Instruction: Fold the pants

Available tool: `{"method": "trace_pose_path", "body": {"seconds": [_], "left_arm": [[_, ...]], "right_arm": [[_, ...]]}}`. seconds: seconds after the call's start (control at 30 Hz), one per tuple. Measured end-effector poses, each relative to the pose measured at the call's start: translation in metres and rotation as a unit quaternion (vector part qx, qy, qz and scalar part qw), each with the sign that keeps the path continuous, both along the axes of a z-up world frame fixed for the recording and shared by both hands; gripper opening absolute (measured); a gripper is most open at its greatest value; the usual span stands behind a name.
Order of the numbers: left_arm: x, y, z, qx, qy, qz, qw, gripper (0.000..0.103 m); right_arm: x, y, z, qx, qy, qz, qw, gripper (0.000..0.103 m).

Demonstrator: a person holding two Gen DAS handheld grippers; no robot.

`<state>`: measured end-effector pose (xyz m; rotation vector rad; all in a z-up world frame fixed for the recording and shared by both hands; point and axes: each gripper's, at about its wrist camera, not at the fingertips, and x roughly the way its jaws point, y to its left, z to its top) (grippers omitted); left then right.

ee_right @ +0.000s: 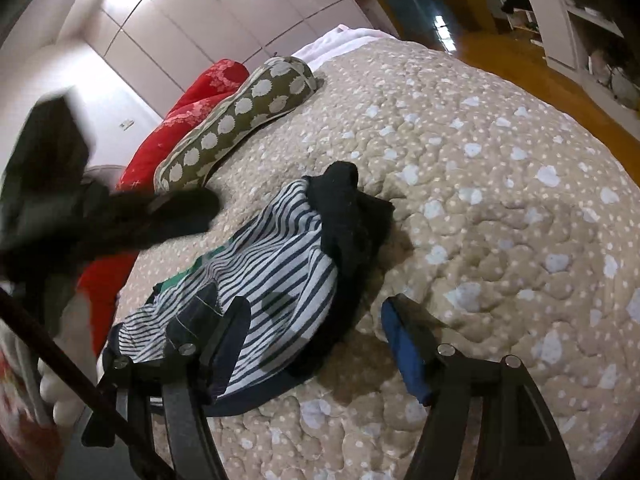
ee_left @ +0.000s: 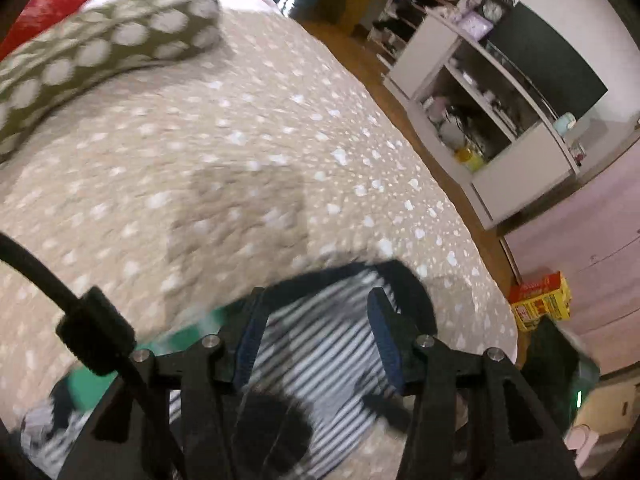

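The pants (ee_right: 276,276) are navy-and-white striped with dark navy trim and lie crumpled in a heap on the beige spotted bedspread (ee_right: 480,200). A green patch shows at their left edge. My right gripper (ee_right: 316,320) is open just above the heap's near edge, with its left finger over the stripes and its right finger over bare bedspread. In the left wrist view the pants (ee_left: 320,344) lie right under my left gripper (ee_left: 316,312), which is open with both fingers over the striped cloth. The left gripper's body also shows blurred in the right wrist view (ee_right: 120,216).
An olive pillow with white dots (ee_right: 248,108) and a red blanket (ee_right: 192,104) lie along the bed's far side. White shelving (ee_left: 480,120) and a wooden floor (ee_left: 420,112) border the bed's right edge. A red-and-yellow box (ee_left: 540,300) stands on the floor.
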<state>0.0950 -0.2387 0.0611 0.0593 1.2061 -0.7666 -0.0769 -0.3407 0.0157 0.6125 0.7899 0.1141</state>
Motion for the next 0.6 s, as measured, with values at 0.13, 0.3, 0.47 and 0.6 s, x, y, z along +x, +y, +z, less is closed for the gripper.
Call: {"method": "trace_pose_path", "body": {"seconds": [0.13,0.3,0.47,0.6], "left_arm": [[0.015,-0.037,-0.019,0.016,0.025,-0.027,0.9992,0.050],[0.012,-0.060,-0.035,0.015,0.061,-0.071,0.9955,0.050],[-0.003,-0.045,-0.029,-0.004,0.053,-0.079,0.9955,0.023],[-0.003,0.005,-0.006,-0.072,0.053,-0.031,0.9955,0.023]], "right_arm": [[0.000,0.001,-0.003,0.003,-0.011,0.001,1.000,0.073],[0.006,0.005,-0.004,0.006,-0.021,0.008,1.000,0.045],[0.018,0.012,-0.001,0.027,-0.021,0.028,0.999,0.012],[0.019,0.036,0.025,0.000,-0.047,0.061,0.997,0.011]]}}
